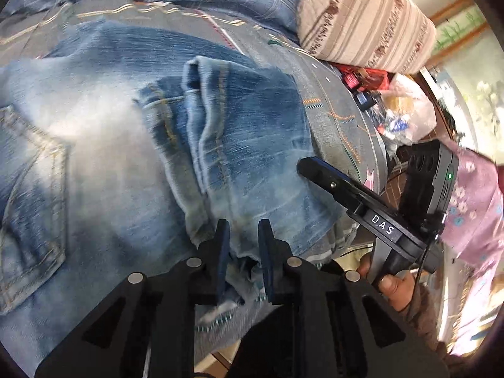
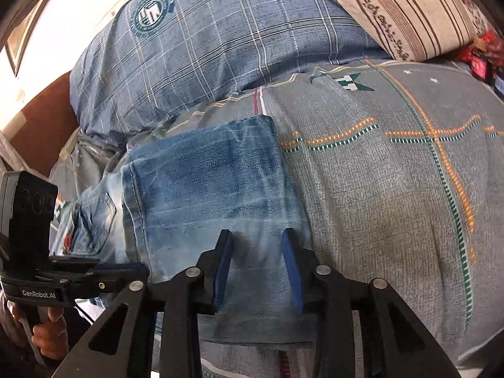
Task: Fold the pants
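I see a bed covered by a grey sheet with orange and green dashed lines. At its head lie a blue plaid pillow and a beige striped pillow. Daylight washes a pale wall; a brown headboard stands below.

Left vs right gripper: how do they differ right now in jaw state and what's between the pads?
1. The left gripper has its jaws close together, pinching the jeans at a bunched edge; the right gripper stands clearly wider.
2. The left gripper's pads press denim; the right gripper's pads sit apart over flat denim, gripping nothing.

Shared: both have black fingers with blue pads and point down at the jeans on the bedsheet.
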The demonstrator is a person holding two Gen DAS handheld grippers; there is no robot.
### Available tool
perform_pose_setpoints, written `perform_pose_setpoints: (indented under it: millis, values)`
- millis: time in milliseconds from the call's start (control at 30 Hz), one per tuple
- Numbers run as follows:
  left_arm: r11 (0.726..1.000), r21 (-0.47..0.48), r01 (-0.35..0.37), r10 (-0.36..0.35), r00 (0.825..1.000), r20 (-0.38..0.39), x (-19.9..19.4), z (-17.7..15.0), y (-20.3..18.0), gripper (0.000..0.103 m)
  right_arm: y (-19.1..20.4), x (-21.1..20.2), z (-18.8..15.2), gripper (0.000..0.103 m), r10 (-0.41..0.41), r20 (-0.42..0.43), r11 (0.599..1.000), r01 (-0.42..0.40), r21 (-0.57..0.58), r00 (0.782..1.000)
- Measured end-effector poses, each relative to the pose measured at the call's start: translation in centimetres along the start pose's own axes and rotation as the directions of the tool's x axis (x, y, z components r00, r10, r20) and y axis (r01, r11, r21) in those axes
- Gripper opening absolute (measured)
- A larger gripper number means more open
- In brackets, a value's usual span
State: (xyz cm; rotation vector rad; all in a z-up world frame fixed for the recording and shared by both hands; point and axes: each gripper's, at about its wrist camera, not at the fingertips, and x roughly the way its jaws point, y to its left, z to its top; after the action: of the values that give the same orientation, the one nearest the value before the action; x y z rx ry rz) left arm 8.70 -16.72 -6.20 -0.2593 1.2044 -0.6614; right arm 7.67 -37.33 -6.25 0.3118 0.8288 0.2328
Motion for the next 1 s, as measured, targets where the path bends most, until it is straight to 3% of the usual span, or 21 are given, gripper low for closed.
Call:
perform_pose_setpoints:
  millis: [133, 200, 267, 367, 467, 567, 633, 767, 900, 1000]
  values:
    - [1.0, -0.019, -0.015, 0.017, 0.996, 0.084, -4.0, -0.5, 0.5, 0.021, 0.9, -0.9, 0.5, 0.038, -0.019, 0.005, 1.0, 0.019, 0.013, 1.0]
    - [0.999, -0.042, -0.009, 0.015, 0.991, 0.135, -6.4, -0.8, 1.7, 0.038, 2.6, -1.8, 0.7, 0.042, -0.007, 0.024, 1.0, 0.007, -0.011, 1.0]
    - [0.998, -0.065, -0.005, 0.017, 0.983, 0.18, -8.4, -1.0, 2.6, 0.051, 5.1, -2.2, 0.6, 0.053, 0.003, 0.032, 0.998, -0.001, -0.066, 0.999]
    - [0.994, -0.107, 0.004, 0.025, 0.964, 0.266, -12.9, -1.6, 5.5, 0.054, 10.8, -1.9, 0.3, 0.058, 0.029, 0.023, 0.979, -0.023, -0.202, 0.999]
    - [0.983, -0.184, -0.009, 0.075, 0.931, 0.356, -17.1, -2.5, 9.4, 0.063, 16.3, -1.0, -0.8, 0.059, 0.06, -0.002, 0.941, -0.058, -0.334, 0.998]
    - [0.955, -0.295, -0.019, 0.141, 0.906, 0.399, -20.4, -4.3, 14.7, 0.065, 22.5, 0.3, -2.8, 0.06, 0.111, -0.041, 0.875, -0.117, -0.47, 0.993]
    - [0.933, -0.36, -0.011, 0.166, 0.901, 0.402, -21.6, -5.5, 17.8, 0.065, 25.4, 0.7, -4.1, 0.061, 0.136, -0.054, 0.83, -0.144, -0.539, 0.989]
    - [0.88, -0.472, 0.043, 0.154, 0.916, 0.371, -21.8, -7.4, 23.6, 0.065, 30.9, 1.5, -7.3, 0.068, 0.163, -0.06, 0.721, -0.161, -0.674, 0.985]
    - [0.857, -0.508, 0.08, 0.125, 0.926, 0.357, -20.8, -8.2, 26.1, 0.065, 34.5, 2.7, -10.7, 0.076, 0.127, -0.006, 0.609, -0.083, -0.789, 0.992]
    - [0.855, -0.51, 0.098, 0.102, 0.931, 0.351, -20.3, -8.2, 26.6, 0.065, 35.9, 4.6, -12.6, 0.076, 0.055, 0.009, 0.555, -0.024, -0.832, 0.998]
